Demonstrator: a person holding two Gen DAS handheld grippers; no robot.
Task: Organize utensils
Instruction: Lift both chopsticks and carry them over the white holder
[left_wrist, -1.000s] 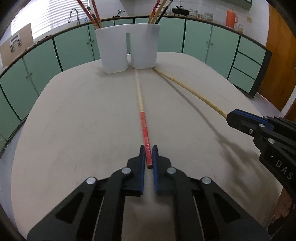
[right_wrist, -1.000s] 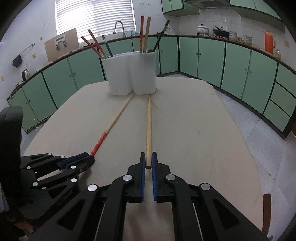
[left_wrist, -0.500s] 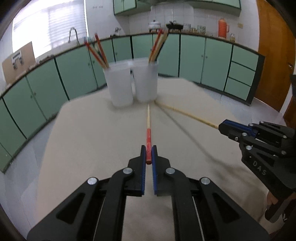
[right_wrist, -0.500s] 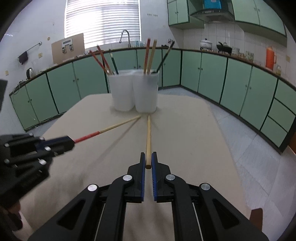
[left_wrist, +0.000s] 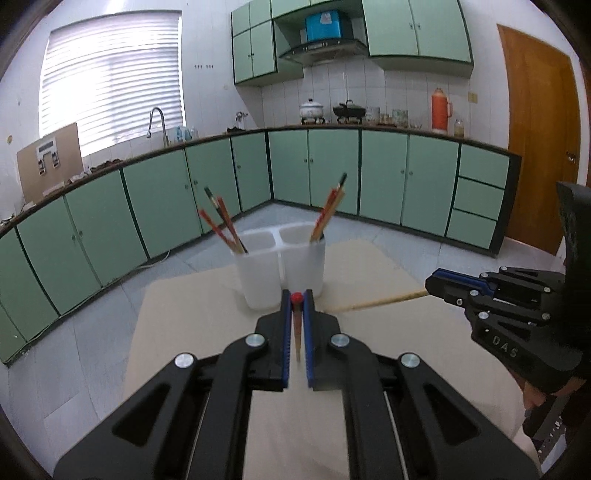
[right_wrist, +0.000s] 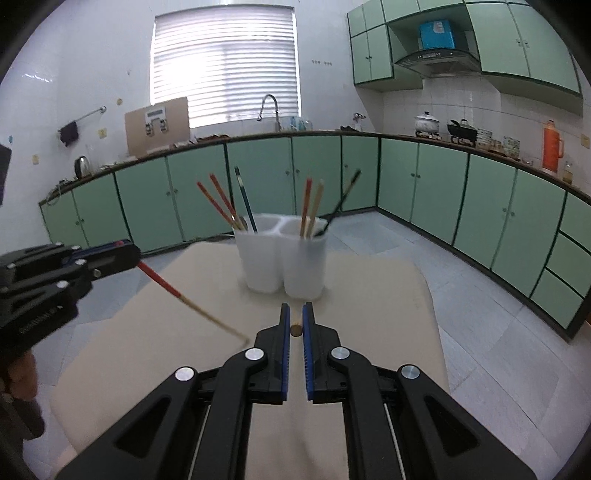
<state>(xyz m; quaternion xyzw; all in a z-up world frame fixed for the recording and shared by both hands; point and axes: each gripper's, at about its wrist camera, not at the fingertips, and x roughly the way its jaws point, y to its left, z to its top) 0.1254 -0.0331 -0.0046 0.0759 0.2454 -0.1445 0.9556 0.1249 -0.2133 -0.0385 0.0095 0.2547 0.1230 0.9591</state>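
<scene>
The beige table (left_wrist: 207, 332) fills the lower part of both wrist views, with green cabinets (right_wrist: 417, 177) curving round the room behind it. Near the table's far end stands a white 2-compartment holder (right_wrist: 282, 258). Its left compartment holds 2 red chopsticks and 1 dark one, leaning left; its right compartment holds 1 red, 1 pale wood and 1 dark one.

The left gripper (left_wrist: 296, 295) is lifted above the table with its jaws pressed onto a red-and-wood chopstick (right_wrist: 173, 291), pinching it near the red end. In the right wrist view this chopstick slants down and to the right from that gripper (right_wrist: 129, 253), red half uppermost, its pale tip close over the table just beside the right gripper's left finger.

The right gripper (right_wrist: 295, 317) is also raised, its jaws closed on the end of a plain wooden chopstick (left_wrist: 376, 302), seen end-on as a small brown disc (right_wrist: 296, 329). In the left wrist view that chopstick runs leftward from the right gripper (left_wrist: 430, 286) toward the base of the holder, above the table.
</scene>
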